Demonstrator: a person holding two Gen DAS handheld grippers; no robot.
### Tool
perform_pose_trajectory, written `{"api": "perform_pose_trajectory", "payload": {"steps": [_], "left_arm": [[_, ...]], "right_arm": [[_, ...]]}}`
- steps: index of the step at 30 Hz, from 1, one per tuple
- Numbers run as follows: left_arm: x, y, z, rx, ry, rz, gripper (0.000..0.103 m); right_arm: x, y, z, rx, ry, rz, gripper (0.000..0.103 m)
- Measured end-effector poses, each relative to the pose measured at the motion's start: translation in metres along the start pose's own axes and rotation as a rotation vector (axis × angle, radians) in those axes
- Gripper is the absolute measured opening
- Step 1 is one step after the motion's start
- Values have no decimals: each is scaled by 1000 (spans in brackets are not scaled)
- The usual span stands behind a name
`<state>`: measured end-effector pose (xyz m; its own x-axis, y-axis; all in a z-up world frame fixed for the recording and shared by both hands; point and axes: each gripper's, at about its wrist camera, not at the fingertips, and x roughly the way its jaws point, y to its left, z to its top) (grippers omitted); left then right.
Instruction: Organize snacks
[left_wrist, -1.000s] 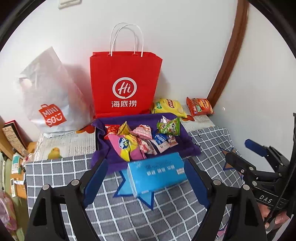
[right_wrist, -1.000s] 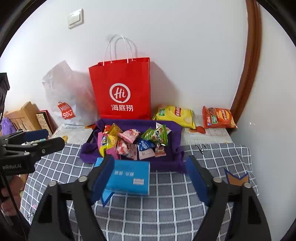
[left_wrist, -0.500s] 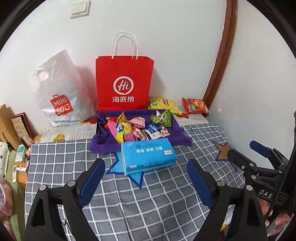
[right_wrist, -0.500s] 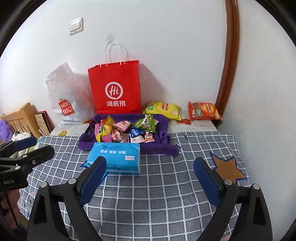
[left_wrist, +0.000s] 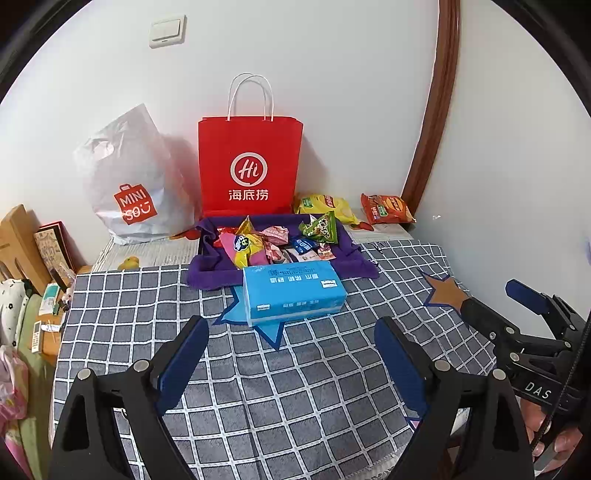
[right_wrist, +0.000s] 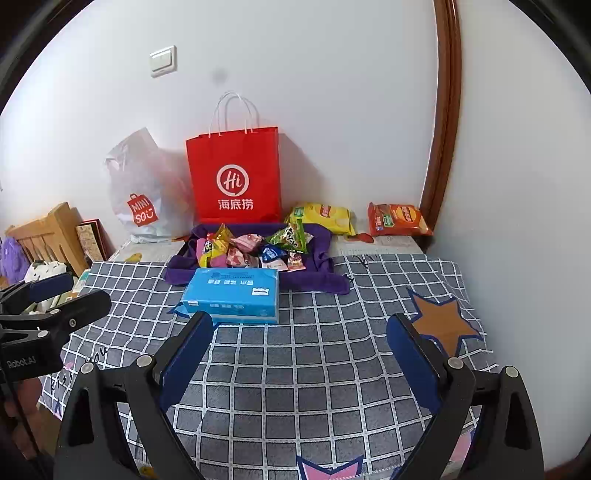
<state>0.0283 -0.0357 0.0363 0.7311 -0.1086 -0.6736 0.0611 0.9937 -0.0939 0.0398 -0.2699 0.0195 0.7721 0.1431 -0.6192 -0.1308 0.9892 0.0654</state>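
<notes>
Snacks (left_wrist: 280, 240) are what you need to sort, and most of them sit in a heap at 12 o'clock from your claws, inside a purple tray (left_wrist: 207, 258) near the wall. Start with your left claw (left_wrist: 291, 354): its two blue pads are spread wide and hold nothing. Your right claw (right_wrist: 301, 354) is spread wide too and also holds nothing. Both hang low over the checked cloth (left_wrist: 314, 387), well back from the heap, so I think you have room to choose what to pick next. Just past the claws, at 12 o'clock, lies one blue tissue pack (left_wrist: 293, 295), touching the front edge of the tray; it may get in your way when you reach in. Behind the tray stands one red paper bag (left_wrist: 250, 166) with its top open, maybe a good home for the snacks. At 11 o'clock leans one white plastic bag (left_wrist: 129, 177). At 1 o'clock, outside the tray, lie two chip bags: one yellow chip bag (left_wrist: 327, 206) and one orange chip bag (left_wrist: 386, 209). The small packets in the tray overlap, so I cannot count them well; there seem to be about eight.
</notes>
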Motion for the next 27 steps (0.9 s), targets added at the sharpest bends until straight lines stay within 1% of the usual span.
{"api": "perform_pose_trajectory", "payload": {"steps": [13,27], "left_arm": [[-5,0,-2,2,2,6,91],[-17,-7,-4,8,-17,1,91]], "right_arm": [[-8,-5,-1,11,-15,-1,94],[-18,-6,-5,14,-28,5,94]]}}
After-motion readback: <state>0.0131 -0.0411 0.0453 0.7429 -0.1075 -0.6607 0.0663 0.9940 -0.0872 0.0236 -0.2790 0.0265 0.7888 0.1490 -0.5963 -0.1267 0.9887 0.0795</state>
